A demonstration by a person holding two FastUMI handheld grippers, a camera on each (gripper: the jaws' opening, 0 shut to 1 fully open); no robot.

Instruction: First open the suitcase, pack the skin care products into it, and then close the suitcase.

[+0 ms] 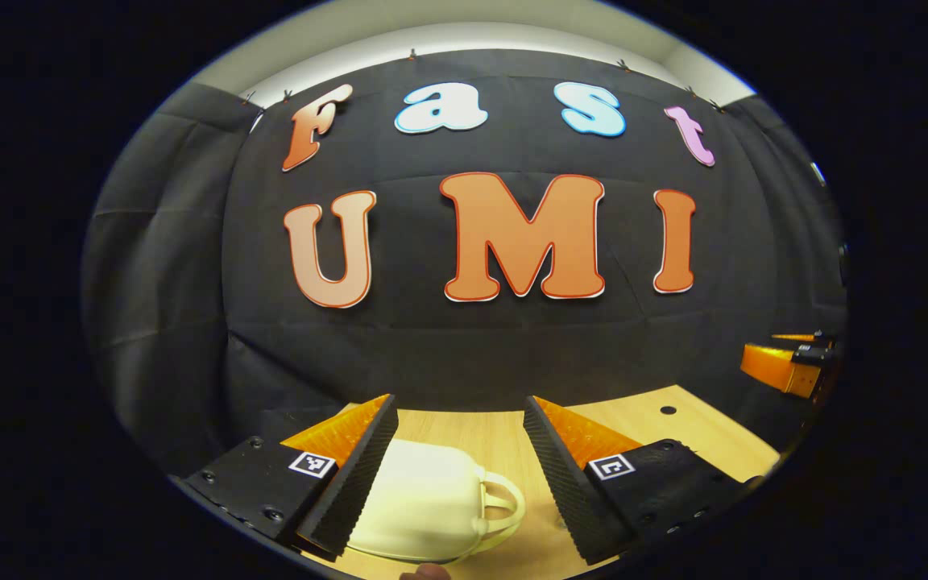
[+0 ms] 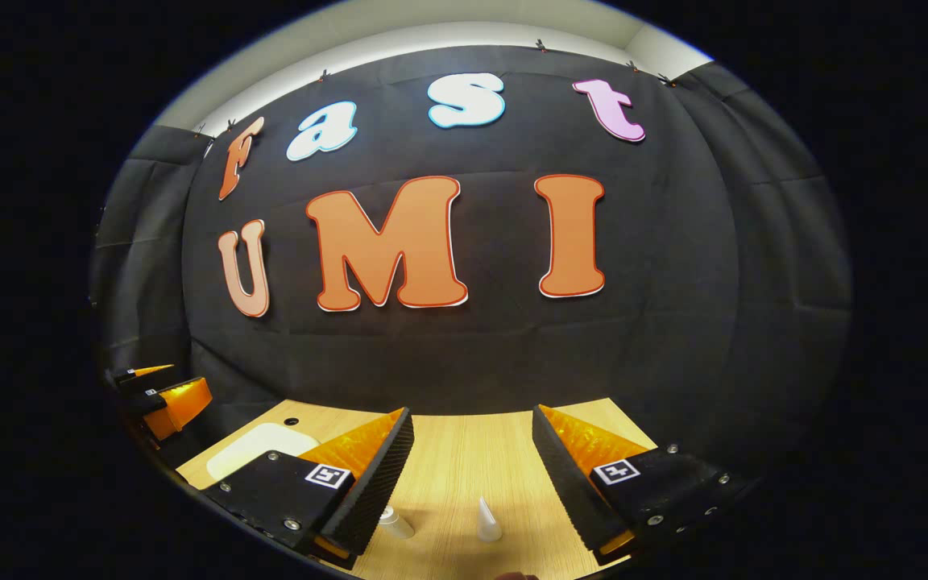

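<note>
A pale wood-grain tabletop (image 1: 673,427) meets the booth's black cloth wall. In the left gripper view, the left gripper (image 1: 460,451) hovers with ridged, wedge-shaped fingers spread apart, empty. Between them at bottom centre lies one small cream suitcase (image 1: 424,503), smooth, rounded and closed, its looped handle pointing right. In the right gripper view, that case shows at lower left. The right gripper (image 2: 472,463) is likewise parted, empty; two small pale skin care products (image 2: 488,519) stand at bottom centre between its fingers.
</note>
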